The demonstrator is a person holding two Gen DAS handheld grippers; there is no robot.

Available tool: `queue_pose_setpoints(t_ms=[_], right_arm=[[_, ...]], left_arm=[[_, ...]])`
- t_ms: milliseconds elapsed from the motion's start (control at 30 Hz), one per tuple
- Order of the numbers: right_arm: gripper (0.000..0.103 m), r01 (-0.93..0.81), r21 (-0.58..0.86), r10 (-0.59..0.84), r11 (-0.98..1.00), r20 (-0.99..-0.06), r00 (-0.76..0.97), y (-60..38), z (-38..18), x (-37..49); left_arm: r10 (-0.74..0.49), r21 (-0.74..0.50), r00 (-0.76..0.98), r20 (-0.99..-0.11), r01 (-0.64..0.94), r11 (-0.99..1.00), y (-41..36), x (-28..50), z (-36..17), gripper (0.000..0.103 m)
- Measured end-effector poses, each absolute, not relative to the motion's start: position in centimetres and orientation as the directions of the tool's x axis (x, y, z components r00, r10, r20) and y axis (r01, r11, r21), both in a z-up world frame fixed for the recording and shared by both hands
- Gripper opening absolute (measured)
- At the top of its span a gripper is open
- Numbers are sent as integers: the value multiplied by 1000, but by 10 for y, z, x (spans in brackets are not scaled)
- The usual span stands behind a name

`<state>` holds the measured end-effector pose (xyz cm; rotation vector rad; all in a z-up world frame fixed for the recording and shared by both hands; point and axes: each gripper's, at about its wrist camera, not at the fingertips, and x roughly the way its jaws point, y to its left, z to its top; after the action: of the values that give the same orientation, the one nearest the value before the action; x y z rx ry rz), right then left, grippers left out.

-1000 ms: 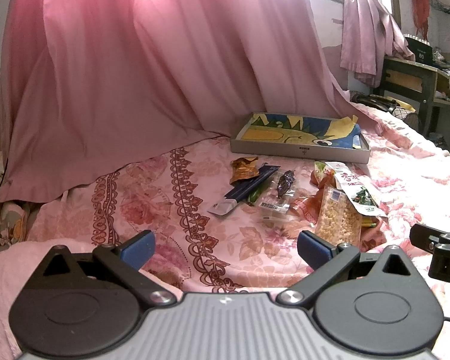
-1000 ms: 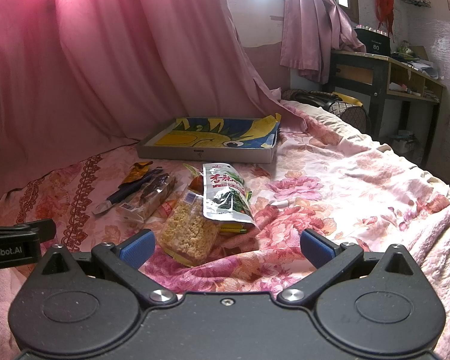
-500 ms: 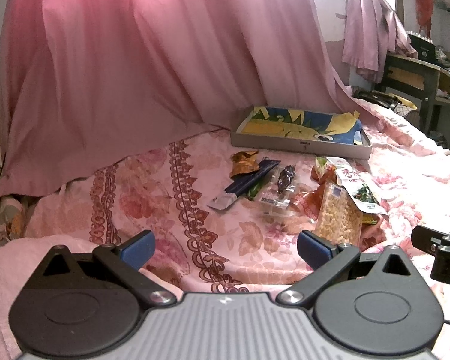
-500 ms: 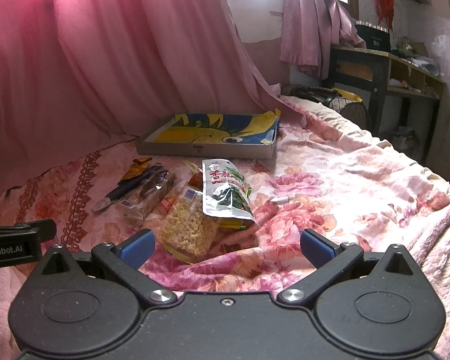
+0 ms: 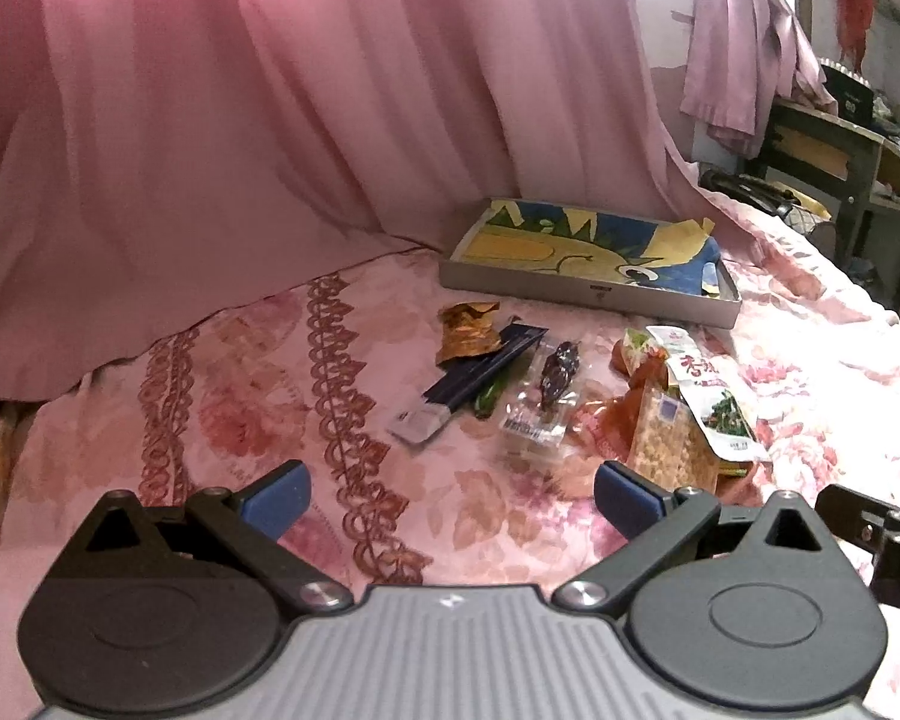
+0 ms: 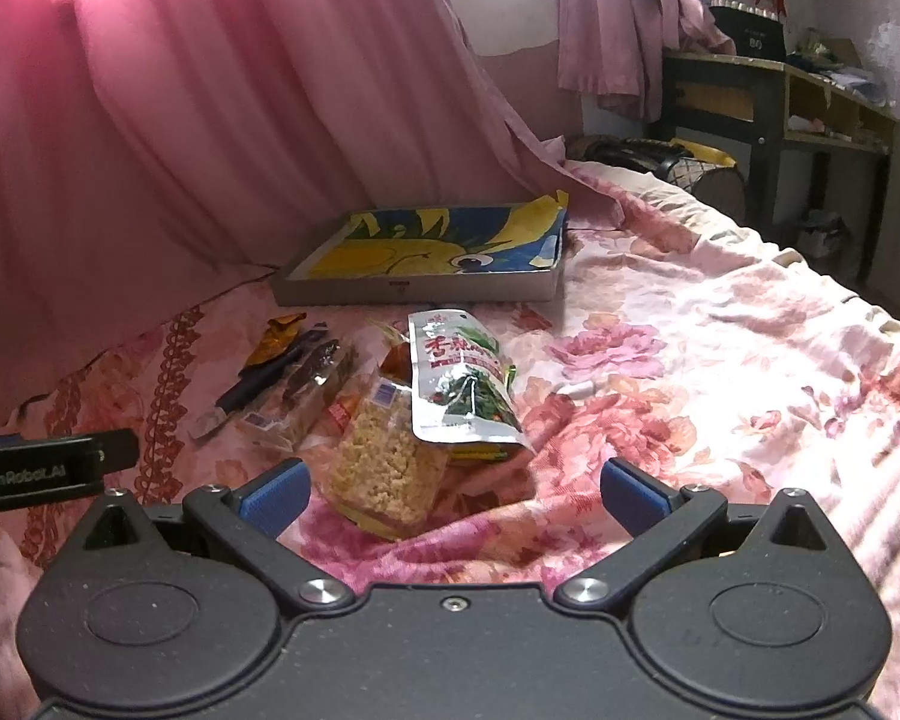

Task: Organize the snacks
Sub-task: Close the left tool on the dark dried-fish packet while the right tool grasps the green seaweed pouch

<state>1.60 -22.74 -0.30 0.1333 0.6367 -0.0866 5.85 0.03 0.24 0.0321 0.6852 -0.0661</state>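
Several snack packets lie in a loose pile on the floral bedspread: a clear bag of yellow puffed pieces (image 6: pixel 384 468), a white and green pouch (image 6: pixel 459 381), a clear packet with a dark snack (image 5: pixel 549 387), a dark blue stick pack (image 5: pixel 480 375) and an orange wrapper (image 5: pixel 468 330). A shallow grey box with a blue and yellow liner (image 5: pixel 594 255) lies behind them, and it also shows in the right wrist view (image 6: pixel 432 258). My left gripper (image 5: pixel 450 495) is open and empty, short of the pile. My right gripper (image 6: pixel 453 492) is open and empty, just before the puffed bag.
A pink curtain (image 5: pixel 270 120) hangs over the bed's far and left sides. A dark desk (image 6: pixel 774 96) with clutter stands at the right, past the bed's edge. A small white object (image 6: pixel 576 389) lies on the bedspread right of the pile.
Both grippers have moved a little forward toward the snack pile and tilted down. Both stay open. Nothing on the bed has moved.
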Motion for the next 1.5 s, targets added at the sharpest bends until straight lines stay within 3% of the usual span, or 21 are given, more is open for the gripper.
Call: queue_pose_setpoints(t_ms=[433, 967, 1300, 1500], right_arm=[[103, 25, 58, 20, 998, -665, 747, -248, -1, 82], [103, -16, 139, 117, 990, -756, 644, -289, -23, 163], [102, -37, 329, 292, 944, -774, 562, -304, -51, 200], [102, -60, 321, 299, 945, -776, 555, -300, -59, 220]], left_arm=[[-115, -22, 677, -727, 144, 989, 9, 140, -9, 103], [-160, 1, 635, -756, 245, 969, -11, 189, -34, 103], [-332, -111, 576, -747, 385, 916, -16, 210, -43, 103], [-397, -159, 545, -739, 431, 888, -18, 234, -54, 98]])
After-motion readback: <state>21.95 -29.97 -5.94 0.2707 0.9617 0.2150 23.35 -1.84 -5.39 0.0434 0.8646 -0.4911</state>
